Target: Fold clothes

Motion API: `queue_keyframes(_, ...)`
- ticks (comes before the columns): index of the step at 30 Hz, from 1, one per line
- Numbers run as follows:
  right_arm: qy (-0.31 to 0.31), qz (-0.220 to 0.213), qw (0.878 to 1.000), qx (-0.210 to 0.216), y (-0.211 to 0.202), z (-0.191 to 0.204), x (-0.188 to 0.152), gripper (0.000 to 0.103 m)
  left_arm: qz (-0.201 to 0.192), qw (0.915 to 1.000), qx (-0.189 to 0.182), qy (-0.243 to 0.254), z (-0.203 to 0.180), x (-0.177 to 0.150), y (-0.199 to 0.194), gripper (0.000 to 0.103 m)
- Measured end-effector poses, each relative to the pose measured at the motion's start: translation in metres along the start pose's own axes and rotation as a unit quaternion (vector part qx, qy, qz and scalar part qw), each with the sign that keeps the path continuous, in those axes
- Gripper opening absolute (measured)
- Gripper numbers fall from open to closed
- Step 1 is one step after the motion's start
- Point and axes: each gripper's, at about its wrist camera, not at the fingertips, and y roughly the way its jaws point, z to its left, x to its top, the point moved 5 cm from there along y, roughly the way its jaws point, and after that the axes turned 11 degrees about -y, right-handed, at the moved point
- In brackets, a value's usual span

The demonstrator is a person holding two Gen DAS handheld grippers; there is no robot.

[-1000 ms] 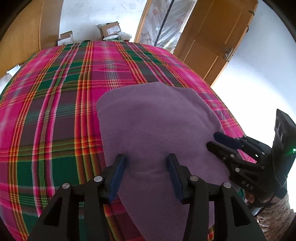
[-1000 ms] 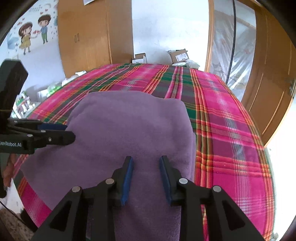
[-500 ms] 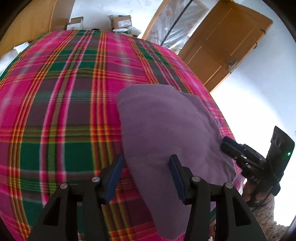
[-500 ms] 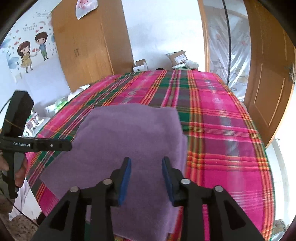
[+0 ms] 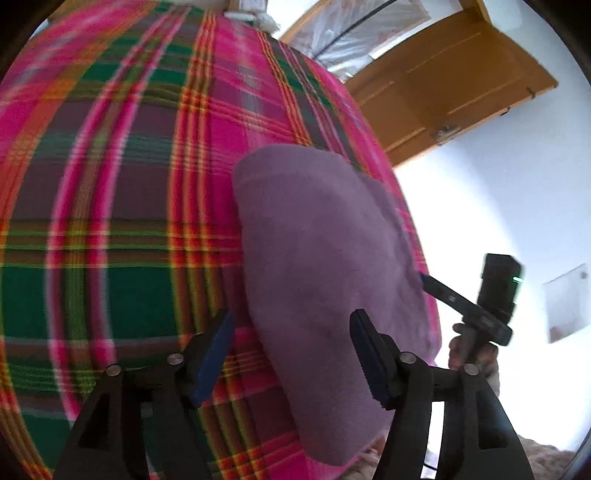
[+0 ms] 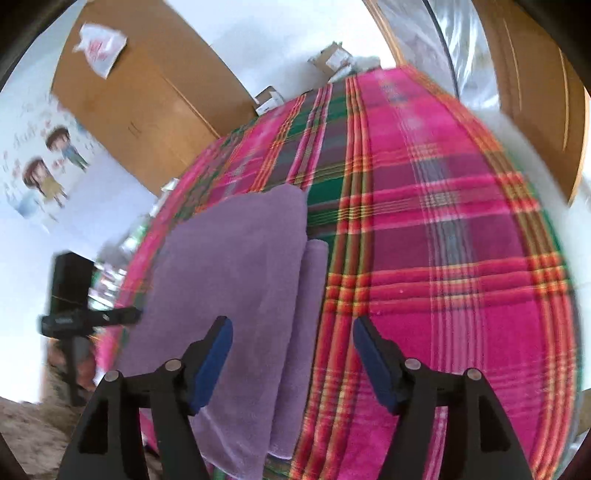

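Plaid bedspread (image 6: 443, 240), pink/green/red w/ yellow lines, covers the whole bed. Wooden wardrobe (image 6: 147, 99) stands past the bed's far-left corner; white plastic bag (image 6: 99, 48) hangs near its top. Cartoon wall sticker (image 6: 48, 162), two kids, on white wall left of wardrobe. Small cardboard boxes (image 6: 269, 99) on floor by the far wall, another open box (image 6: 328, 59) beside them. Wooden door (image 5: 443, 92) to the right of the bed, metal latch visible. Clear plastic sheeting (image 5: 351, 33) w/ a dark cord hangs next to the door. Misc clutter left of bed, too blurred to ID.
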Motion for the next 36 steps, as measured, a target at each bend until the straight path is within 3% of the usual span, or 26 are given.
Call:
queue_keyframes(3,0.02,0.008,0.999,0.039,0.004,-0.008,0.005,0.069,0.012,0.9997,-0.015,-0.013,0.002,0.006,0.003,0.067)
queue_keyframes(13,0.013,0.047,0.993,0.108,0.017,-0.008,0.01,0.071,0.051,0.9963,-0.062,-0.031,0.002,0.021,0.013,0.072)
queue_keyframes(17,0.029,0.074,0.986,0.148,0.023,-0.013,0.015,0.073,0.073,0.9907,-0.1,-0.058,0.007,0.026,0.018,0.073)
queue_keyframes(22,0.048,0.099,0.976,0.189,0.027,-0.017,0.019,0.075,0.099,0.9883,-0.104,-0.05,0.005,0.021,0.022,0.073)
queue_keyframes(28,0.051,0.132,0.969,0.204,0.032,-0.011,0.022,0.082,0.132,0.9832,-0.109,-0.065,0.006,0.02,0.026,0.073)
queue_keyframes(36,0.04,0.14,0.966,0.215,0.031,-0.005,0.016,0.094,0.135,0.9828,-0.109,-0.062,0.006,0.014,0.029,0.077)
